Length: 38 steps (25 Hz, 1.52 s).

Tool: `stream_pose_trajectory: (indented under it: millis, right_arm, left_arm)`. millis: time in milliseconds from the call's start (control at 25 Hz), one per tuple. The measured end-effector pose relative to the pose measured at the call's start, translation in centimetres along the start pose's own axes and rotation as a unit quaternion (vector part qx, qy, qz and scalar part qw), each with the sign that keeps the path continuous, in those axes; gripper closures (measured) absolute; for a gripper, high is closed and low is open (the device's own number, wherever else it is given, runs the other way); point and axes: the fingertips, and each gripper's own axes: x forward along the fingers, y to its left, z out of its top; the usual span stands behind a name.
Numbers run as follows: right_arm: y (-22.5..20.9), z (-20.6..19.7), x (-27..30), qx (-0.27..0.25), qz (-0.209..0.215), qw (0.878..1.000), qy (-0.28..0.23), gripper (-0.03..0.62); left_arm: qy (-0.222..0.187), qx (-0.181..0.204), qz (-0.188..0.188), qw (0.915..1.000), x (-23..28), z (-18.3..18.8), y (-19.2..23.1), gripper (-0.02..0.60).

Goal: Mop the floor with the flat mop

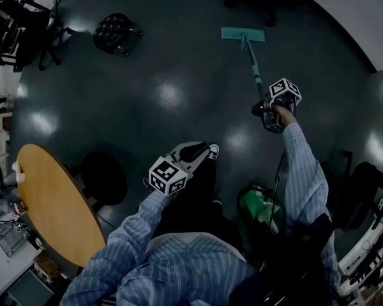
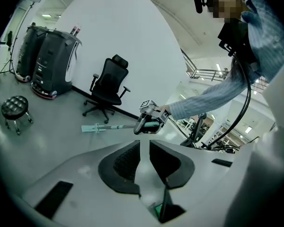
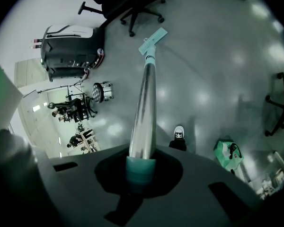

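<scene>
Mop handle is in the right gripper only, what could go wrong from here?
The right gripper clamps the top end of the mop handle, while the left gripper is open and empty; a hard push could twist the handle in the jaws.
The mop head lies near the office chair; a longer stroke may hit its wheels.
The green bag sits by the person's feet, a possible trip.

Right tongs (image 1: 269, 111) grip flat mop (image 1: 243, 35), head on floor (image 1: 179, 69); left tongs (image 1: 200, 151) apart.
</scene>
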Motion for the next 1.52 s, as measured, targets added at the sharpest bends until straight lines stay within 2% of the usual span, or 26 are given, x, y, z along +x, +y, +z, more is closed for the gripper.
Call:
stream_pose_trajectory:
  millis: [280,440,640,880,1200,1520]
  right_arm:
    - [2.4,4.8,0.8,0.007,0.008,1.0,-0.019,0.585]
    - [3.3,4.1,1.6,0.011,0.014,1.0,-0.023,0.585]
    - [2.4,1.3,1.9,0.017,0.02,0.999,-0.024,0.585]
    - [-0.3,-4.6,2.9,0.024,0.027,0.999,-0.018,0.585]
    - [-4.4,-16.2,5.0,0.041,0.056,0.997,-0.014,0.585]
    - [-9.6,-27.9,6.8,0.045,0.061,0.997,-0.007,0.585]
  left_arm:
    - [0.001,-0.006,0.005,1.0,0.2,-0.6,0.6,0.517]
    - [0.004,-0.005,0.008,0.9999,-1.1,-1.1,0.6,0.517]
    - [-0.001,-0.002,0.008,1.0,-2.3,-1.7,0.1,0.517]
    - [-0.001,0.006,-0.003,1.0,-3.5,-3.2,-1.8,0.517]
    - [0.006,0.018,-0.023,0.9995,-5.8,-5.5,-5.9,0.517]
    - [0.006,0.045,-0.043,0.9981,-7.4,-8.5,-10.7,0.517]
